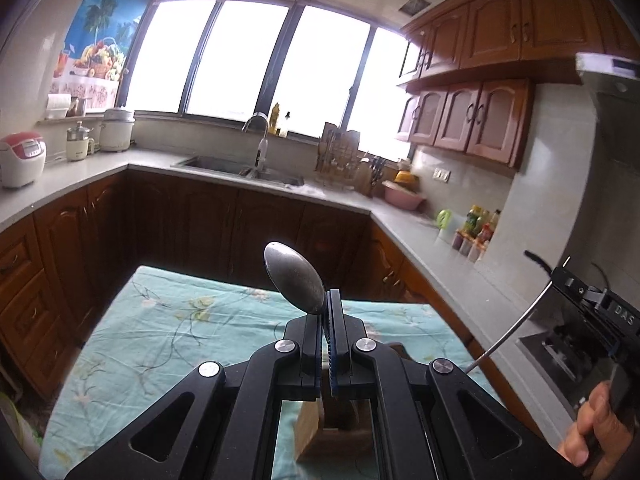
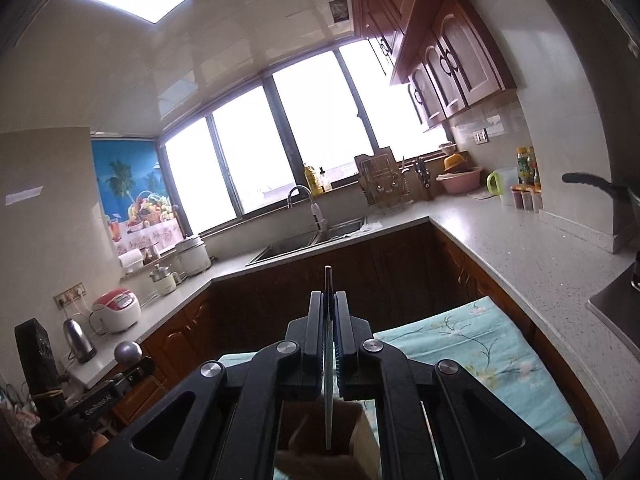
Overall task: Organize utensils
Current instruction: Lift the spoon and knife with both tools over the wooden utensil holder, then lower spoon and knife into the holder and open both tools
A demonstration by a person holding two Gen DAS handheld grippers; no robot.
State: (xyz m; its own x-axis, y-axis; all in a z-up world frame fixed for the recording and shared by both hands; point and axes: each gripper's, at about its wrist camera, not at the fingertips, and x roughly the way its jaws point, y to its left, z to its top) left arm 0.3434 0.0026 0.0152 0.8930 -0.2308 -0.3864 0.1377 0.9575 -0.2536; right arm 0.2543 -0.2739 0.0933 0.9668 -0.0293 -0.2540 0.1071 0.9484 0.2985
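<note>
My left gripper (image 1: 325, 300) is shut on a metal spoon (image 1: 294, 276); its bowl stands upright above the fingertips and its handle hangs down toward a wooden utensil holder (image 1: 310, 432) below. My right gripper (image 2: 329, 300) is shut on a thin metal utensil (image 2: 329, 360), held edge-on, whose lower end reaches into the wooden holder (image 2: 360, 436). The right gripper (image 1: 592, 312) also shows at the right of the left wrist view with its thin utensil (image 1: 516, 326) slanting down. The left gripper (image 2: 100, 396) and spoon bowl (image 2: 128, 353) show at the lower left of the right wrist view.
A table with a light blue floral cloth (image 1: 160, 328) lies under both grippers. Brown cabinets and a grey counter (image 1: 420, 236) wrap around, with a sink (image 1: 240, 166), dish rack (image 1: 340, 156), rice cooker (image 1: 22, 158) and bottles (image 1: 476, 228).
</note>
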